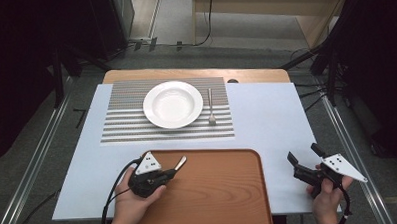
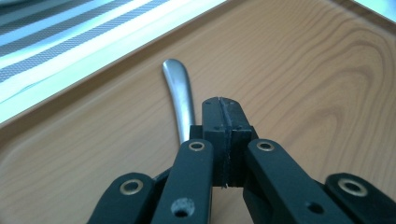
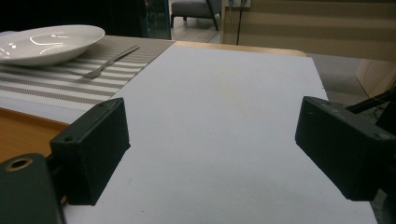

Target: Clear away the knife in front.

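text: none legible | labels: none — signs: none

utensil (image 2: 180,91): only the metal handle shows in the left claw view; the lower end is hidden behind the left claw (image 2: 223,116), so knife or spoon can't be told
grip: jaws look pressed together, the handle passes beside and behind them; contact with it hidden
tray (image 1: 214,191): near edge cut off by the bottom of the high view
plate (image 3: 46,44): left part cut off by the edge in the right claw view
fork (image 1: 211,107): tines too small to count in the high view
person's forearms: cut off at the bottom edge
dark thing at the counter's far edge (image 1: 232,81): too small to tell
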`<action>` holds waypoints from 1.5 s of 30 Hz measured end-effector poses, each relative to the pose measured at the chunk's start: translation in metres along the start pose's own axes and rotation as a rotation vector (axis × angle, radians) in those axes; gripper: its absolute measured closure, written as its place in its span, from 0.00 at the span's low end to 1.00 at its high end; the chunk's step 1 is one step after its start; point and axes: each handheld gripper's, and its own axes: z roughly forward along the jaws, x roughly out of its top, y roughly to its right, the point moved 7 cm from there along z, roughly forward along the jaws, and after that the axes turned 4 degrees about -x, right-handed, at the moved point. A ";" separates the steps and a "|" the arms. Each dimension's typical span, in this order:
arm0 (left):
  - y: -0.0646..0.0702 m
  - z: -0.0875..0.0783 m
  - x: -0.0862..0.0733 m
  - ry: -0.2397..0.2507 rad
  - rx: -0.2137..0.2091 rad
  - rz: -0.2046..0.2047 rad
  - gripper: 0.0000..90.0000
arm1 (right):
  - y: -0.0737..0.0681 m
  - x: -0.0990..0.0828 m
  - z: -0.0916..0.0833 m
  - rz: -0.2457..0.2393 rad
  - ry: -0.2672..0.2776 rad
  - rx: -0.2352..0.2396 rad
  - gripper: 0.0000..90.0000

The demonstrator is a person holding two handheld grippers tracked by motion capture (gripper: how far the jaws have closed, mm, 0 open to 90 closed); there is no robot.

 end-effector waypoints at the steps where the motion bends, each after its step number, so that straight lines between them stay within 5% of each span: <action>1: -0.001 0.001 0.001 0.001 0.001 0.000 1.00 | 0.000 0.000 0.000 0.001 0.000 0.000 0.10; 7: -0.017 -0.013 0.007 0.045 -0.003 -0.052 1.00 | 0.000 0.000 0.000 0.003 0.002 0.004 0.10; 14: -0.031 -0.031 -0.018 0.013 0.012 -0.110 1.00 | 0.000 0.000 0.000 0.005 0.003 0.005 0.10; 27: -0.024 -0.037 -0.043 -0.057 0.038 -0.114 1.00 | 0.000 0.000 0.000 0.005 0.000 0.005 0.10; 45: -0.004 -0.029 -0.047 -0.093 -0.024 -0.099 1.00 | 0.000 0.000 0.000 0.005 0.000 0.004 0.10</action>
